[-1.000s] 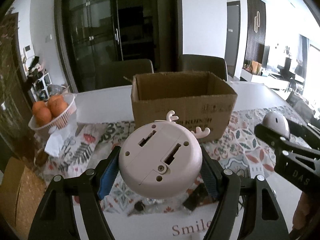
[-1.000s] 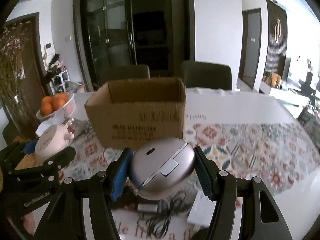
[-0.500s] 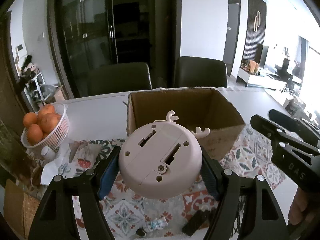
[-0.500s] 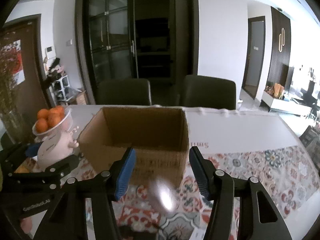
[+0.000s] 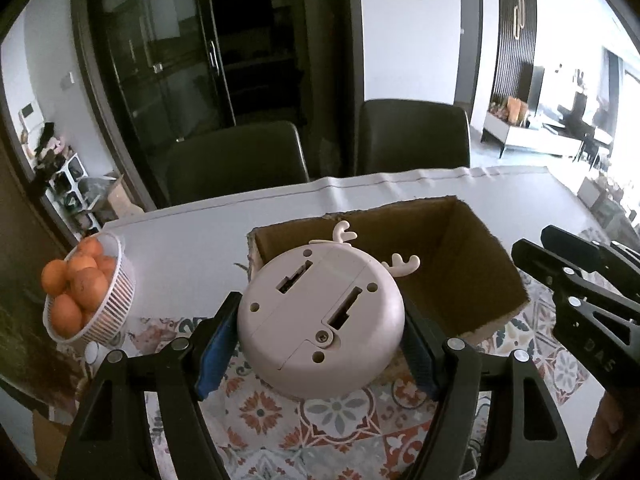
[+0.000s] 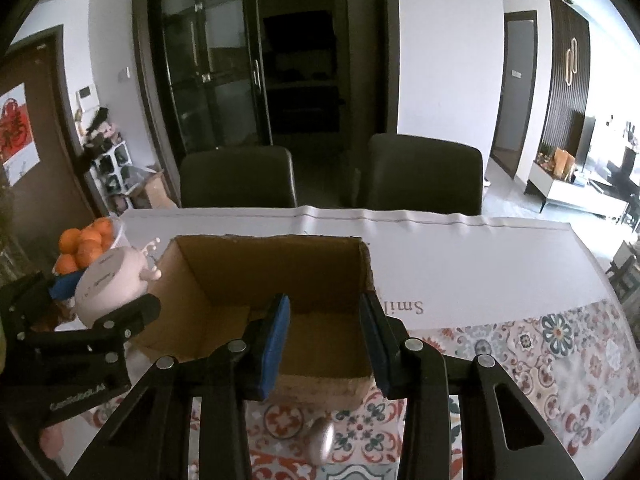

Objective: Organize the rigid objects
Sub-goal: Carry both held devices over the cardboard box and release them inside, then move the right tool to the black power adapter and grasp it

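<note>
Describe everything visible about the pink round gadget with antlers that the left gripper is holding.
The pink round gadget looks like smooth, matte hard plastic, disc-shaped with a domed edge. Its flat underside faces the left camera: two slots, several small holes, a screw and panel seams. Two small cream antlers stick out on its far side. It is clamped between the left gripper's blue pads, held in the air at the near left rim of the open cardboard box, touching nothing else visible.

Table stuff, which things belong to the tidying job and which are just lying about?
Job: pink deer gadget in the left gripper; cardboard box; silver oval gadget lying outside the box; open right gripper.

Lying about: basket of oranges; two chairs; patterned tablecloth.
</note>
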Tool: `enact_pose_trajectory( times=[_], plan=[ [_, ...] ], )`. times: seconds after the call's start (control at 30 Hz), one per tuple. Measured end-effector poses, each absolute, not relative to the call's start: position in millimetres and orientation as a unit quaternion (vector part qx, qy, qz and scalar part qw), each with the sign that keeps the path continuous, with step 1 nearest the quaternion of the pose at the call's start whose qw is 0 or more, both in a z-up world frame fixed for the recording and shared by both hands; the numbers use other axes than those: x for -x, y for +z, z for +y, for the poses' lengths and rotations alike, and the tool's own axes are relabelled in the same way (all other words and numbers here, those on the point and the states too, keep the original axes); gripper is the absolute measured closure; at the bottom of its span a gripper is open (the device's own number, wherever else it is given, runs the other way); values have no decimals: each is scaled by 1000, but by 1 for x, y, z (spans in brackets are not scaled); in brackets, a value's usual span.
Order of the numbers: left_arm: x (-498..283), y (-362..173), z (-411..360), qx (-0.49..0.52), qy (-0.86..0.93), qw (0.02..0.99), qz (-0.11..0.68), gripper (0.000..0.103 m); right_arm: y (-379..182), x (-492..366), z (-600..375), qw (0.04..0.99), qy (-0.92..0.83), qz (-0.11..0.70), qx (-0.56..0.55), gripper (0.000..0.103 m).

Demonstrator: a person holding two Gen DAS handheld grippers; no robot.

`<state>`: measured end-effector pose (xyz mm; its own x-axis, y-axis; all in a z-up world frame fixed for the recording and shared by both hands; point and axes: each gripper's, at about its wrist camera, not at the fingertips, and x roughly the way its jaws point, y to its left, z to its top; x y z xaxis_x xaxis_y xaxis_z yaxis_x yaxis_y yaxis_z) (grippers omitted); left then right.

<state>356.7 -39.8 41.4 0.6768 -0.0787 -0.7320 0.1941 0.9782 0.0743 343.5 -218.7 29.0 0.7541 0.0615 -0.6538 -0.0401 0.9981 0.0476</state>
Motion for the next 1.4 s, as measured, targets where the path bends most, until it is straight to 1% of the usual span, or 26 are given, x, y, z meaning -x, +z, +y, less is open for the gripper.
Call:
enact_pose_trajectory(
  times=[0.23,0.33,0.4,0.67,0.9,1.03,1.17,1.27,1.4],
  plan=[
    [-377,29,-48,-65,-74,899,426,29,20,-358,-223,928,21,371,-17,65],
    [-379,30,-50,-69,-70,902,420,29,16,-361,-226,925,22,379,-21,65],
    [-378,32,-50,-71,-64,905,414,23,14,-363,-227,923,23,383,-21,65],
    [-357,39,-44,-71,-56,911,401,21,13,-351,-229,925,26,378,-30,65],
    [-331,44,-35,-76,-48,920,381,19,18,-328,-219,929,28,368,-22,59],
    [-315,48,-29,-86,-35,926,367,18,19,-315,-214,930,29,365,-21,53],
    [-298,47,-21,-84,-25,928,363,17,18,-303,-208,930,28,365,-18,52],
    [-285,47,-12,-67,-24,928,365,17,17,-294,-206,928,31,370,-29,49],
    [-266,45,-6,-68,-17,930,360,13,15,-280,-201,929,33,369,-29,48]
  ],
)
